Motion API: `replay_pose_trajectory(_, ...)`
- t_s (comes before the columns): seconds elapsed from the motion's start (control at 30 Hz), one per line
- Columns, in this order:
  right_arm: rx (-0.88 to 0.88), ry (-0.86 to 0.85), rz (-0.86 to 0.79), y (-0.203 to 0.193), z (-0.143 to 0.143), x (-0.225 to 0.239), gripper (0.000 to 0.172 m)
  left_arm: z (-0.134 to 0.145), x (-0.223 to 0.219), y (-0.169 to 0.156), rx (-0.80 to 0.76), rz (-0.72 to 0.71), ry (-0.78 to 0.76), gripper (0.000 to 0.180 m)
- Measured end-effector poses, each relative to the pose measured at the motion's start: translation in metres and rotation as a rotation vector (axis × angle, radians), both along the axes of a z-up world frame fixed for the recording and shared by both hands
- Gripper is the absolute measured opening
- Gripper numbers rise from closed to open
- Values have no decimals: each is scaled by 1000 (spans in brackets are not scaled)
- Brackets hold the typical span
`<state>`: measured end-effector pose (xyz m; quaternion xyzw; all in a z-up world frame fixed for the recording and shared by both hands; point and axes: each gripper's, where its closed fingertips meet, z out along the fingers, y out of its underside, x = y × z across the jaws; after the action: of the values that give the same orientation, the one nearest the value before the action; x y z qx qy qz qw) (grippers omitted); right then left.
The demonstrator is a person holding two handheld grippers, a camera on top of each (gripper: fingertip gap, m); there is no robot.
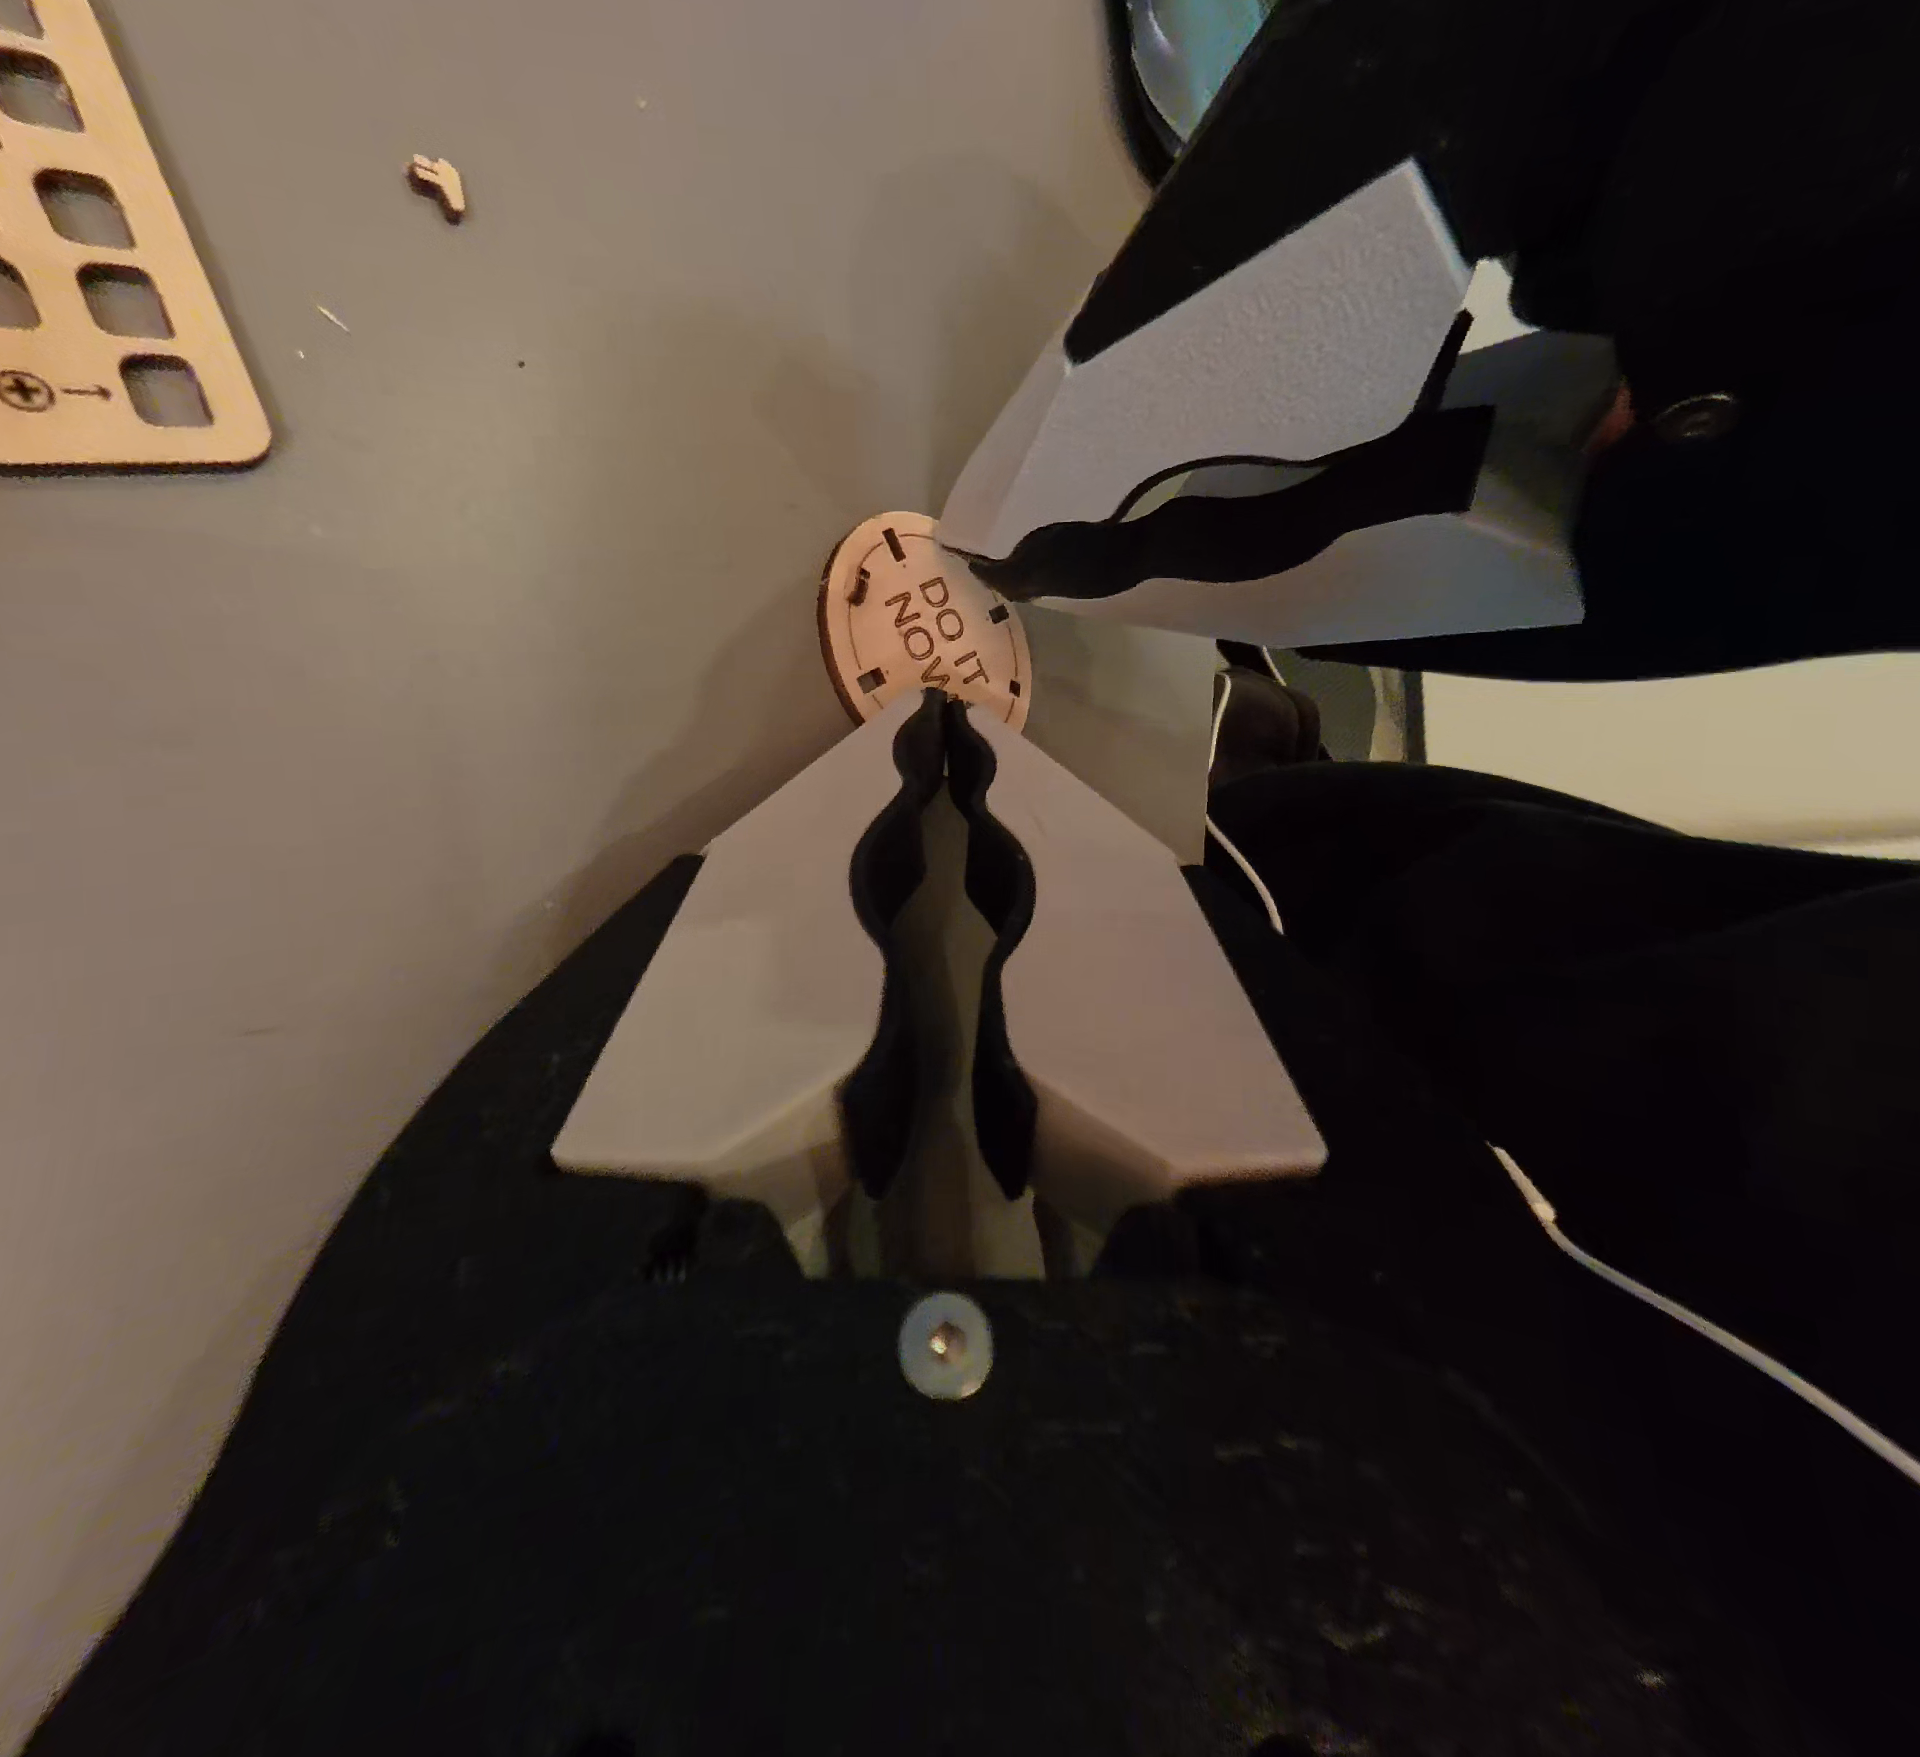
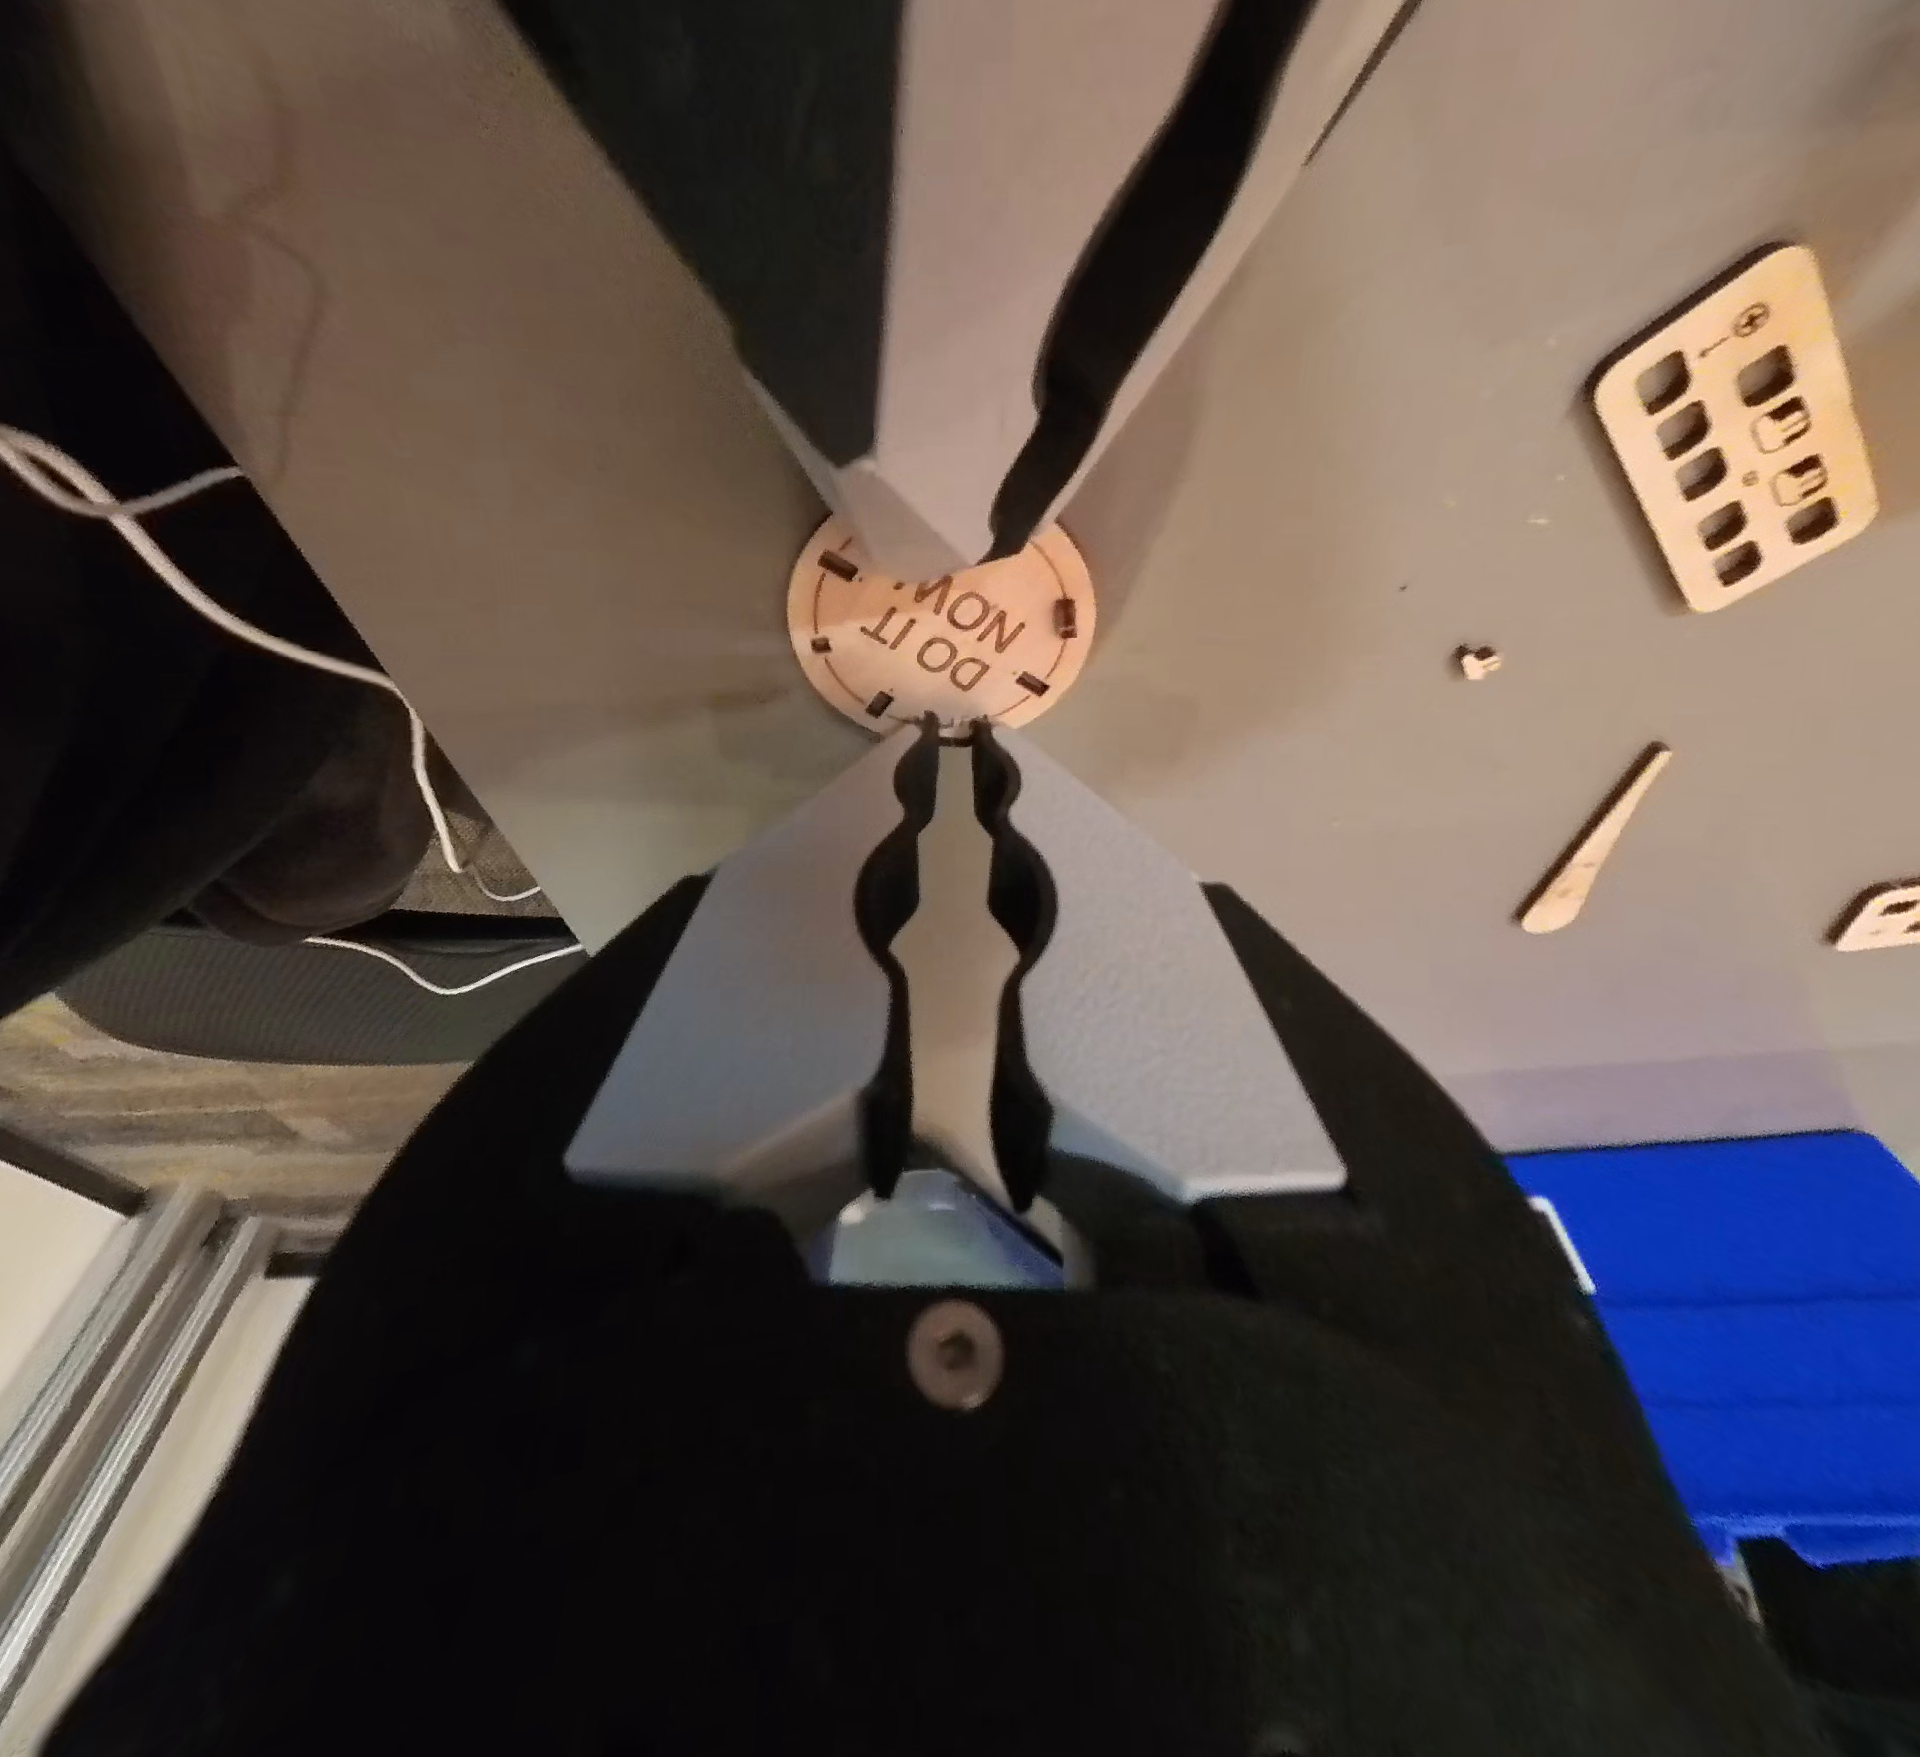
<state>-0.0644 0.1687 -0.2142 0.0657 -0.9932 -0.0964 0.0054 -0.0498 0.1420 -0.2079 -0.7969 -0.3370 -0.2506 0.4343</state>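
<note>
Pinching a round wooden disc (image 1: 920, 632) from two sides is what I am seeing: my left gripper (image 1: 943, 708) is pressing its black fingers (image 1: 914, 751) together on the disc's near rim, and my right gripper (image 2: 951, 733) is clamping the opposite rim, its fingers (image 2: 914, 772) standing only a sliver apart around the thin edge. The disc, engraved with lettering and ringed with small slots, is sitting tilted above the grey worktop (image 1: 571, 253), held between both grippers. A pale wooden panel (image 2: 1735, 429) with rows of rounded cutouts is lying well apart on the worktop, with a tiny wooden offcut (image 2: 1475, 663) and a slim wooden stick (image 2: 1595, 840) near it. A blue box (image 2: 1725, 1281) is sitting beyond the worktop's edge.
</note>
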Motion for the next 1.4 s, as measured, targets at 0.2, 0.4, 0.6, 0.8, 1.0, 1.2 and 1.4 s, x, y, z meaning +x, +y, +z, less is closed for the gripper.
replay_pose_trajectory(0.2, -51, -52, -26, 0, -1, 0, 5, 0, 0, 0, -1, 0, 2, 0)
replay_pose_trajectory(0.4, -74, -23, -21, -1, 0, 0, 5, 0, 0, 0, 0, 0, 0, 0)
replay_pose_trajectory(0.6, -150, -27, -120, 0, 0, -1, 13, 0, 0, 0, 0, 1, 1, 0)
replay_pose_trajectory(0.8, -282, -11, -214, -1, 10, -4, 25, 0, 0, 0, 2, 1, 0, 0)
replay_pose_trajectory(1.0, -391, 44, -317, 4, 14, -2, 18, 0, 0, 0, 7, 1, -7, 0)
replay_pose_trajectory(1.2, -554, 3, -608, -3, 12, 8, 14, 1, 0, 0, 12, 0, -14, 0)
replay_pose_trajectory(1.4, -654, -6, -742, -2, 10, 7, 8, 1, 0, 0, 12, -1, -6, 0)
